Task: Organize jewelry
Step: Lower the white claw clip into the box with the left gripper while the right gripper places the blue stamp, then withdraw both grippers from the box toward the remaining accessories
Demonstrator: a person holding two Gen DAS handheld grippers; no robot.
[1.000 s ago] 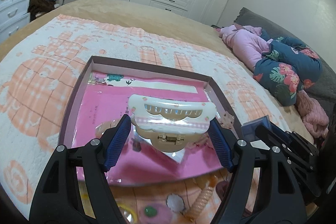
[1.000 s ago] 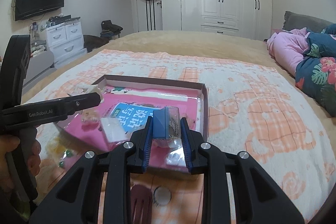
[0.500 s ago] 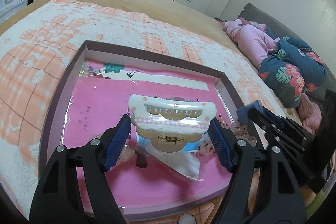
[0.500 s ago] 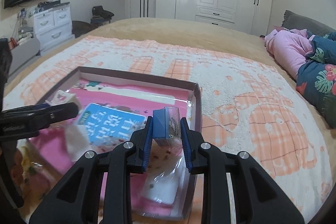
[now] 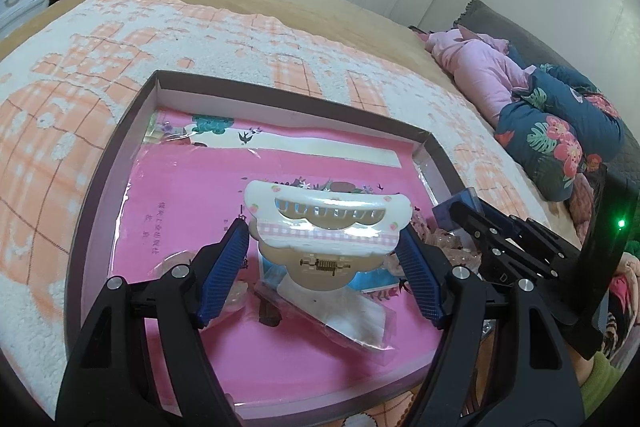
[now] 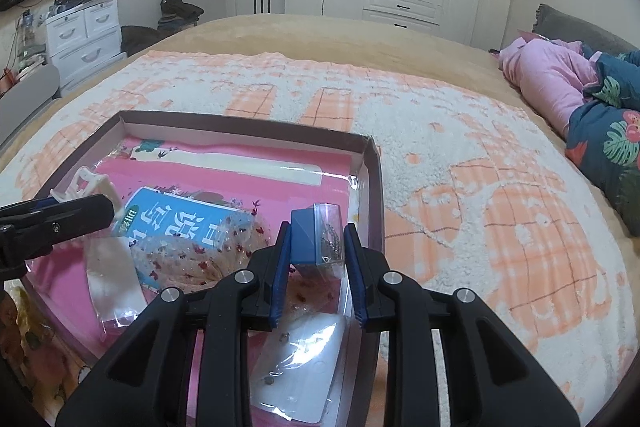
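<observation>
Left wrist view shows my left claw (image 5: 325, 247) clamped on the cream hair clip (image 5: 327, 223), one blue pad on each end of it, held above the pink-lined tray (image 5: 100, 187) that sits on the bed. Below and just ahead of that claw lie a clear packet (image 5: 352, 319) and a small dark piece I cannot identify. My right claw (image 6: 316, 251) is closed on a small blue-and-clear box (image 6: 317, 239) with what looks like metal jewelry inside, poised over the tray's near right corner.

I judge the job roughly midway: several things already lie in the tray, among them a blue card (image 6: 176, 227), a spotted sheer pouch (image 6: 192, 255) just left of the right claw, and an earring card (image 6: 296, 367) beneath it. The clip and box are not yet set down, and a few loose bits sit outside the tray's near edge.

Both claws point forward and tilt downward over the tray, the right one close beside the left.
</observation>
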